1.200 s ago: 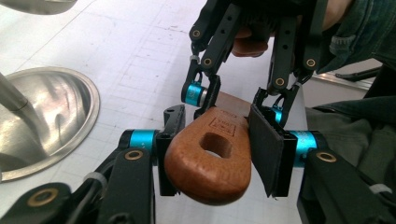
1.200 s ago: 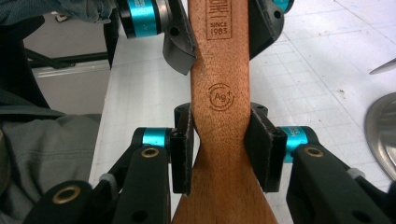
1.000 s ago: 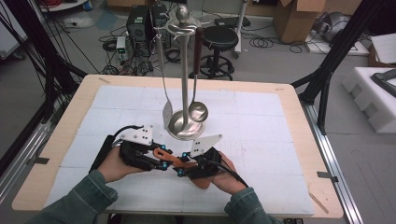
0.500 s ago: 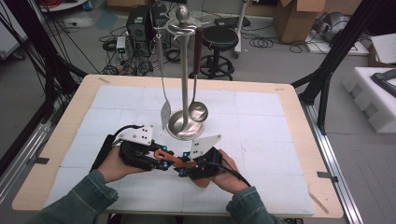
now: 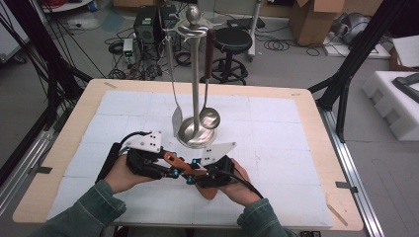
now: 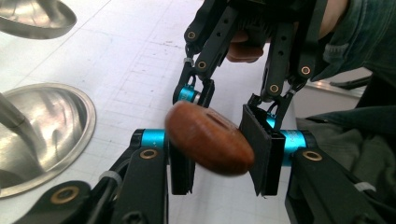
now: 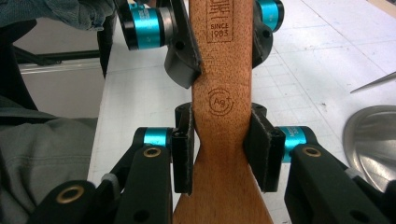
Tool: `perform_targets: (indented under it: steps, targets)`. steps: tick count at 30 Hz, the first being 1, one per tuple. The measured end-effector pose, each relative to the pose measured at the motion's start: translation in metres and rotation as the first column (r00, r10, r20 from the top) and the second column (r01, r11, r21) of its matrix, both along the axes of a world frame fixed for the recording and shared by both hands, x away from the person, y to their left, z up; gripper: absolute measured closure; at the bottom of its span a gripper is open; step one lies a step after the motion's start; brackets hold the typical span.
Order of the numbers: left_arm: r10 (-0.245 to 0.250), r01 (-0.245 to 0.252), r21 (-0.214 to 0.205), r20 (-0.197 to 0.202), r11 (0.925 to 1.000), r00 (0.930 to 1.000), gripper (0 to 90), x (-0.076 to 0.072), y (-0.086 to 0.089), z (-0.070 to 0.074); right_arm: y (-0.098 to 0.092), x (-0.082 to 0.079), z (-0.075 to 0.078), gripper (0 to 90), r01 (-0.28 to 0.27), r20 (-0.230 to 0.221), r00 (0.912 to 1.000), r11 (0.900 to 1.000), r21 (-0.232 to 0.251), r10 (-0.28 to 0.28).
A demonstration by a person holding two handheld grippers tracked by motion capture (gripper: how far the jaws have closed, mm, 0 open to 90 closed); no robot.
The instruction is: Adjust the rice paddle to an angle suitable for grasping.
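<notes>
A wooden spatula is held level just above the white mat, between my two grippers, which face each other. My left gripper is shut on the rounded end of its handle; its jaws have just been closing a little with the handle between them. In the left gripper view the pads press that end. My right gripper is shut on the narrow neck where the handle widens into the blade. Its pads pinch the wood from both sides. Beyond them, the left gripper clamps the handle.
A metal utensil stand on a round base rises just behind the grippers, with a ladle and a steel turner hanging from it. The base lies close to the jaws. The white mat covers the wooden table.
</notes>
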State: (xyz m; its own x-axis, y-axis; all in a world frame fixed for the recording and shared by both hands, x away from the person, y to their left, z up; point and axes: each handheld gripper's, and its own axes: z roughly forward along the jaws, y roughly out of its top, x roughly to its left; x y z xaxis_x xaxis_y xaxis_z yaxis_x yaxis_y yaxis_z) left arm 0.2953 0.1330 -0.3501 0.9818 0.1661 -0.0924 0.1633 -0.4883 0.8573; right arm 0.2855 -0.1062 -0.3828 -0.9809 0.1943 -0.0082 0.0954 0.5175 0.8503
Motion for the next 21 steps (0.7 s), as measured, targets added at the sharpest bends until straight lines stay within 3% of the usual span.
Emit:
perform_targets:
  steps: [3,5,9,17,21]
  targets:
    - [-0.021,0.021,-0.012,-0.005,0.9997,0.9998,69.2,-0.001,0.0,0.001,-0.001,0.0,0.0,64.4,-0.013,-0.011,0.9998,0.9999,0.0,0.013]
    - [-0.029,0.029,-0.031,0.01,0.9991,0.9995,77.5,-0.002,0.001,0.003,-0.001,0.0,0.0,64.5,-0.016,-0.023,0.9996,0.9998,-0.015,0.016]
    - [-0.047,0.046,-0.045,-0.012,0.9979,0.9988,81.8,-0.002,0.002,0.003,-0.004,0.0,0.0,65.7,-0.029,-0.027,0.9992,0.9994,-0.018,0.028]
    - [-0.065,0.065,-0.043,0.016,0.997,0.9978,82.3,-0.004,0.002,0.005,-0.011,0.0,0.005,75.8,-0.066,-0.014,0.9978,0.9973,-0.032,0.065]
    - [-0.052,0.052,-0.072,0.008,0.9961,0.9986,75.6,-0.004,0.003,0.006,-0.01,-0.002,0.006,81.9,-0.091,-0.006,0.9958,0.9956,-0.021,0.091]
